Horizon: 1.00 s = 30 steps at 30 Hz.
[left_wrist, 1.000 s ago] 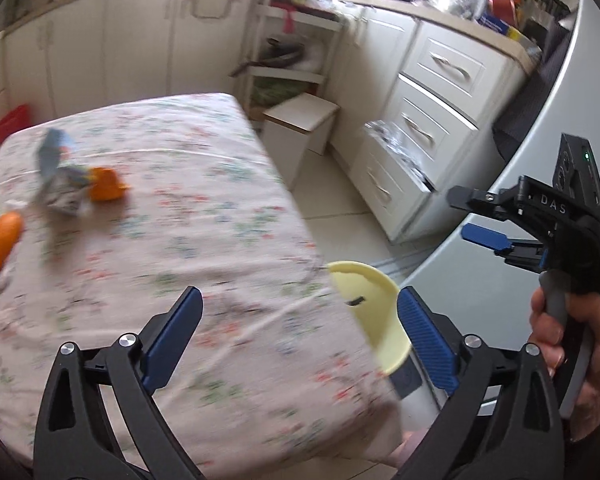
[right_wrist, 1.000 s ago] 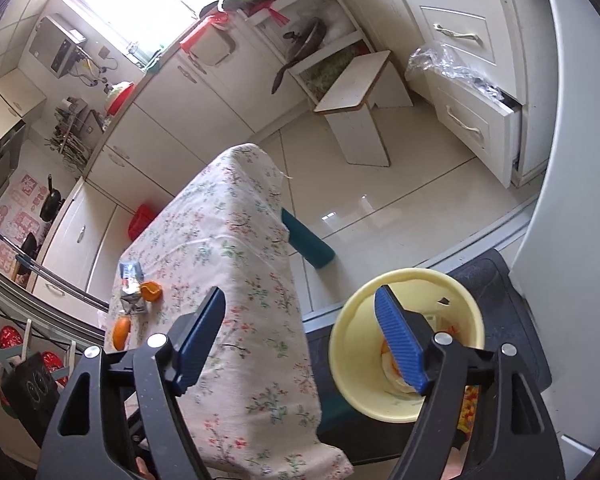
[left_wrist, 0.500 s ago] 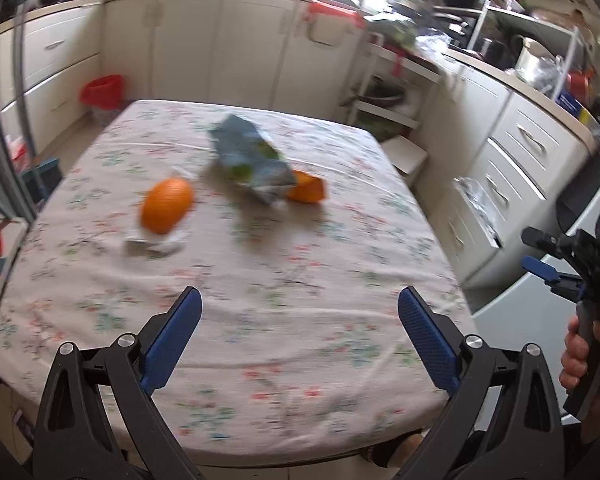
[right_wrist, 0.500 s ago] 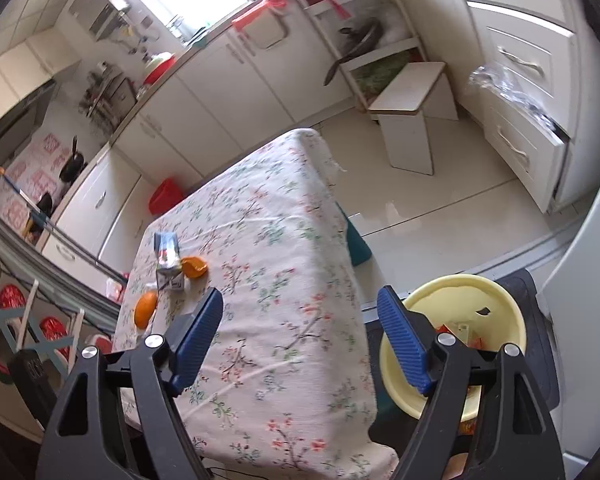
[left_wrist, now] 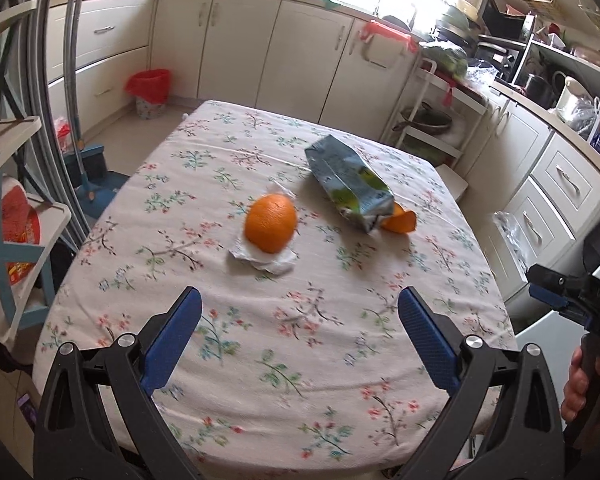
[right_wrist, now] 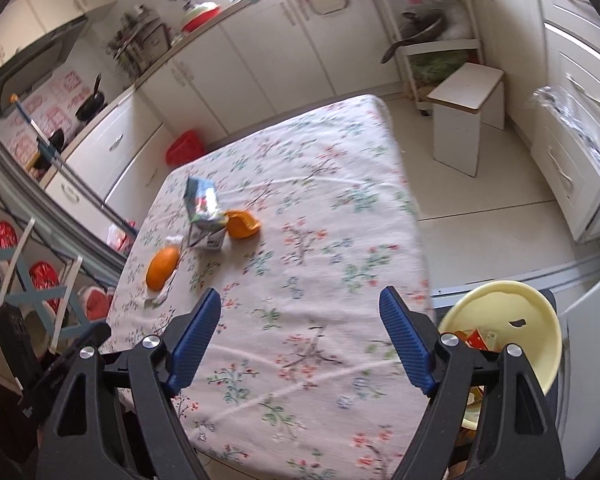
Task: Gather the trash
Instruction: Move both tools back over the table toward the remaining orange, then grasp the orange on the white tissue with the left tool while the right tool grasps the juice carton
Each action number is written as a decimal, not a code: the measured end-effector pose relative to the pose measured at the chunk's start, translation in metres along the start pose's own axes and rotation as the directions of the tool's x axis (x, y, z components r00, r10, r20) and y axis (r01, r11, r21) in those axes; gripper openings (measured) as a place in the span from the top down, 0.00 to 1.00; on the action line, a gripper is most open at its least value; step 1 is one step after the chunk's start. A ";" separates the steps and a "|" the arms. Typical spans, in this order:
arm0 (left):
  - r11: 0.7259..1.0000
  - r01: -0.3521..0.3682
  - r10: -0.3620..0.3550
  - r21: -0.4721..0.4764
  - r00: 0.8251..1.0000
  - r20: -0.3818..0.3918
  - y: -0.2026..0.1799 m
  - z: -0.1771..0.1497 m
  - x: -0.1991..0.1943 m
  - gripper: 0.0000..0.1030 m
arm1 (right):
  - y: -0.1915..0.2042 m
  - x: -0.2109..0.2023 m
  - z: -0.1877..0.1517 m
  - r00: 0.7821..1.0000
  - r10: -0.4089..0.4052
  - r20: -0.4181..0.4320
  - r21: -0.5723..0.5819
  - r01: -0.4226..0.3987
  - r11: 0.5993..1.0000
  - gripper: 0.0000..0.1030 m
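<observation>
Since a second ago, both cameras have swung off the yellow bin and the floor toward the table, so the trash now lies ahead of both tongs instead of off at the left margin. Left gripper [left_wrist: 299, 322] stands with its blue pads wide apart and nothing between them, over the near part of the floral tablecloth [left_wrist: 308, 344]. Straight ahead of it, well apart from the pads, a whole orange [left_wrist: 271, 223] rests on a crumpled white wrapper [left_wrist: 266, 258]. Beyond and to the right lies a crushed blue-green snack bag [left_wrist: 350, 182], its torn end touching an orange peel [left_wrist: 400, 222]. Between the pads and the orange there is only bare cloth. Right gripper [right_wrist: 300, 334] is likewise spread wide and holds nothing, over the near right part of the table. From it, the orange [right_wrist: 162, 268] and wrapper [right_wrist: 160, 298] sit ahead to the left near the table's left edge, with the bag [right_wrist: 204, 210] and peel [right_wrist: 242, 224] farther on. Cloth ahead of the right gripper is bare up to the far edge. Yellow bin [right_wrist: 540, 344] stands on the floor just past the table's right edge, beside the right pad, with scraps already inside. A white stool [right_wrist: 466, 114] stands on the floor beyond the far right corner.
</observation>
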<state>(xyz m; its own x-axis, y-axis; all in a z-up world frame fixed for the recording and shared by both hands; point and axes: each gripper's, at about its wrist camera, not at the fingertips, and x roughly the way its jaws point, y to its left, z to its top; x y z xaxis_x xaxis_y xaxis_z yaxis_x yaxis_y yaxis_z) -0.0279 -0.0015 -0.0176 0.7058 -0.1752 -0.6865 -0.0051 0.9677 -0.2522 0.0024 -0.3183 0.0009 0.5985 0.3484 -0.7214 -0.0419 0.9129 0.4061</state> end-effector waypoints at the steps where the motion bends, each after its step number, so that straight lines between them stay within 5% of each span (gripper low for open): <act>1: 1.000 0.000 0.000 0.002 1.000 0.005 0.002 0.002 0.002 0.08 | 0.005 0.003 0.000 1.000 0.001 -0.004 -0.010 -0.001 1.000 0.23; 13: 0.990 -0.004 0.003 0.138 1.000 0.006 0.002 0.034 0.046 0.09 | 0.063 0.041 0.001 0.999 -0.017 -0.042 -0.165 0.009 0.986 0.21; 19: 0.981 0.029 -0.018 0.192 0.998 -0.062 0.003 0.050 0.078 0.25 | 0.084 0.057 0.008 0.999 -0.030 -0.031 -0.203 0.024 0.979 0.21; 25: 0.971 0.050 -0.026 0.235 0.994 -0.105 0.003 0.059 0.097 0.28 | 0.096 0.074 0.025 0.999 -0.041 -0.005 -0.232 0.039 0.972 0.20; 30: 0.969 0.084 -0.050 0.234 0.988 -0.149 0.008 0.065 0.107 0.43 | 0.105 0.093 0.042 0.999 -0.037 0.007 -0.247 0.038 0.968 0.20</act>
<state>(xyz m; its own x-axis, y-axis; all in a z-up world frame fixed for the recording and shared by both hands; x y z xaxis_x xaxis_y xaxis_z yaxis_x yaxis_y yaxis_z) 0.0935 -0.0010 -0.0490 0.5918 -0.2480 -0.7670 0.2202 0.9650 -0.1421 0.0873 -0.1996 0.0002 0.6055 0.3126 -0.7318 -0.2152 0.9497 0.2276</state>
